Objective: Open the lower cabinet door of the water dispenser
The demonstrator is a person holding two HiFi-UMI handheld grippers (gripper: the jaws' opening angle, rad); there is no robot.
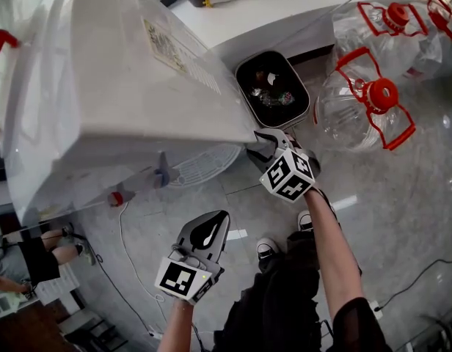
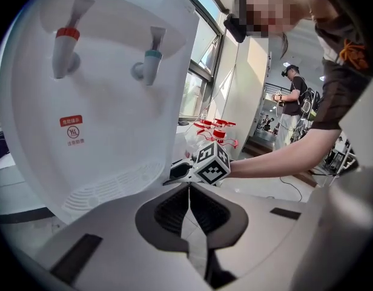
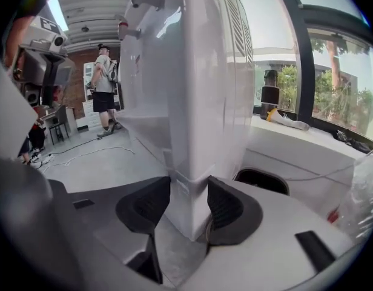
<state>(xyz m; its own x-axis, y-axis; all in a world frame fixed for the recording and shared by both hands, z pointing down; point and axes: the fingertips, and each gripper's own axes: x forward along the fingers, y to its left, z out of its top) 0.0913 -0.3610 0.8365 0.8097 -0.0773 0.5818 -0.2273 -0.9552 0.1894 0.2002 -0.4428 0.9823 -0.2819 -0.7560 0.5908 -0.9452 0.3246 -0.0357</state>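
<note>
**Right claw on the dispenser's lower corner, left claw closed and empty**

We see the right claw point(image 3: 188, 202) gripping the lower front corner of the water dispenser point(image 3: 198, 71). Its jaws stand a good way apart and the white corner fills the gap. One ribbed black pad point(image 3: 226, 208) lies on the side face and the other on the front.

The left claw point(image 2: 188, 206) has its pads together with nothing between them. In the head view it hangs in the air at 7 o'clock from the right claw, clear of the cabinet.

The lower cabinet door point(image 3: 151, 139) is the smooth white panel at 10 o'clock from the right claw's pads. It sits flush with the body. We cannot tell whether the gripped strip is the door's own edge.

The dispenser is a glossy white plastic box with rounded corners and louvre slots point(image 3: 235, 23) down its side. The left gripper view shows a red tap point(image 2: 66, 41) and a teal tap point(image 2: 152, 56) above a slotted drip grille point(image 2: 108, 190).

In the head view, a black oval bin point(image 1: 272, 88) lies at 12 o'clock from the right claw. Clear plastic bottles point(image 1: 365, 101) with red caps lie at 2 o'clock on the glossy grey floor point(image 1: 402, 218).
</note>
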